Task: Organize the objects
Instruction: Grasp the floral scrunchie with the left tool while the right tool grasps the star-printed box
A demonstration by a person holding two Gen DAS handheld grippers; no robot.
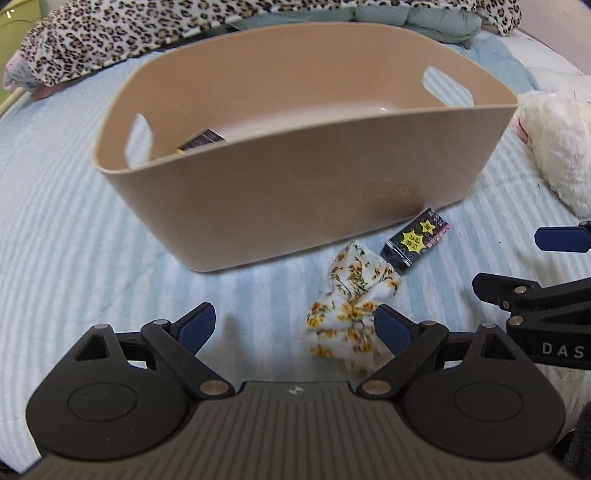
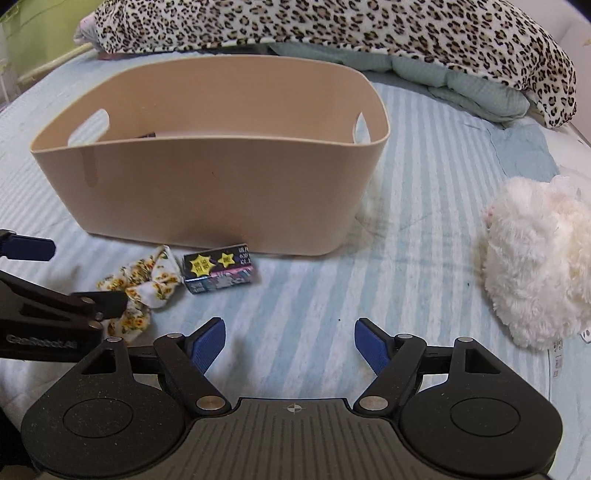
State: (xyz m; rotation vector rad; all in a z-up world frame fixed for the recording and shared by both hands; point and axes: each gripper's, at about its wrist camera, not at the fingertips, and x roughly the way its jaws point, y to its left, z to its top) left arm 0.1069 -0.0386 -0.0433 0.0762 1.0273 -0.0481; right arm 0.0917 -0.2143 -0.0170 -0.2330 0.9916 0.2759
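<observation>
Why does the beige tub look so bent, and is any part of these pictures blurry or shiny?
Left view: the fisheye lens bows the tub rim; the edges are soft, and a faint sheen lies on its inside floor. Right view: the same bowing, a pale glare streak on the tub's front wall, and the fluffy toy looks slightly washed out.

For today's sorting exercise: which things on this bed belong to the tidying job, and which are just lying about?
Job: beige basket, floral cloth, small dark box, another dark box inside the basket, both open grippers.

Lying about: leopard blanket, white plush toy, striped bedsheet.
</observation>
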